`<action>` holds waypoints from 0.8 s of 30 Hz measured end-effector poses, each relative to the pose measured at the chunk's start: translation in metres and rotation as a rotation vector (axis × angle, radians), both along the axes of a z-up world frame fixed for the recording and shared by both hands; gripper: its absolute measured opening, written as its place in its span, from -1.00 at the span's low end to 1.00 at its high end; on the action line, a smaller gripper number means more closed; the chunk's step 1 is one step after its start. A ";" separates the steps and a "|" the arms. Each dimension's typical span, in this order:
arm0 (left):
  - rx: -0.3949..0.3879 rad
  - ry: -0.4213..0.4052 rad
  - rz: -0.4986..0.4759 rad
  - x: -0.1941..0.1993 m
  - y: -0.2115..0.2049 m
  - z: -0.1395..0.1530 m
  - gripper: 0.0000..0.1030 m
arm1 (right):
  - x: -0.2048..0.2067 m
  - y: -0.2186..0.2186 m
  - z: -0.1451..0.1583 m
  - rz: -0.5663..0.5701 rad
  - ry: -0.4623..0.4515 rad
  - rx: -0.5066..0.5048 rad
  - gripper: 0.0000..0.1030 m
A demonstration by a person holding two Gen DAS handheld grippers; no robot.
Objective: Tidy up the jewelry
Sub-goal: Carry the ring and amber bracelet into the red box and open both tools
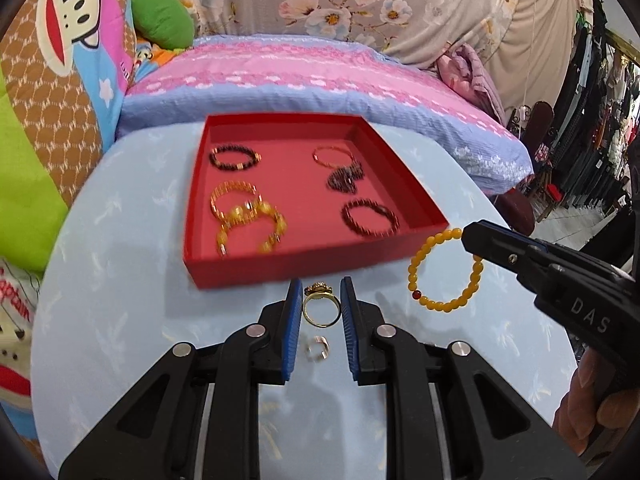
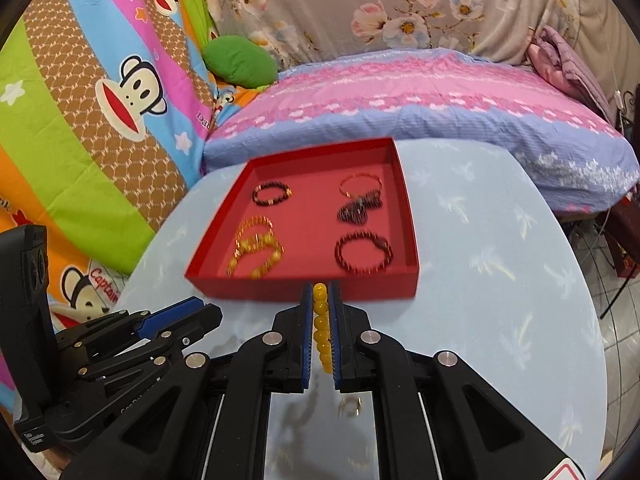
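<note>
A: Starting at the left, what does the left gripper [image 1: 321,304] have?

B: A gold ring [image 1: 320,307] sits between its blue pads [image 1: 293,322], held above the pale blue table [image 1: 120,300]. The jaws stand close about the band and look to be pinching it. A smaller ring [image 1: 316,349] lies on the table beneath.

A: How will the gold ring handle?

B: I judge it light, hard and slick; a round band can twist or pop out. Pinching across the band, with the ornate top left free, seems safest.

A: And the middle?

B: The red tray [image 1: 280,270] stands just beyond, with several bracelets already lying in it, dark beaded ones and golden ones.

A: Further right?

B: The right gripper [image 2: 320,322] is pressed together on a yellow bead bracelet [image 1: 444,270], which hangs in the air near the tray's right front corner.

A: How does that one behave?

B: Probably smooth beads on a cord, so the loop is limp and swings. Gripping flat across a few beads, as now, should keep them from rolling out.
</note>
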State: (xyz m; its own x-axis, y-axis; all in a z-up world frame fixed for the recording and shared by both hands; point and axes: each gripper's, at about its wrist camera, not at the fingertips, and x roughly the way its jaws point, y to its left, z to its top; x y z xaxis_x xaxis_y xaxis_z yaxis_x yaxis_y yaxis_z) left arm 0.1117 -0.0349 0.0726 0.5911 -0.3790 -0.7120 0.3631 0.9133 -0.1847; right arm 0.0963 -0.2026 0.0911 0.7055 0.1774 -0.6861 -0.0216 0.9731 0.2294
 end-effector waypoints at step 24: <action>0.006 0.038 -0.003 0.154 -0.026 -0.024 -0.80 | 0.162 -0.001 -0.055 0.011 0.151 0.058 -0.85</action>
State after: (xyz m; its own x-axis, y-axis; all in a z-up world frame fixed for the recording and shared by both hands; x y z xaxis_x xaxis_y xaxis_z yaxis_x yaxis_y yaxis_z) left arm 0.2659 -0.0608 0.0490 0.5627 -0.3760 -0.7362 0.3585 0.9135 -0.1925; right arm 0.2581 -0.2033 0.0362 0.5927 0.2270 -0.7728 0.0068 0.9580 0.2866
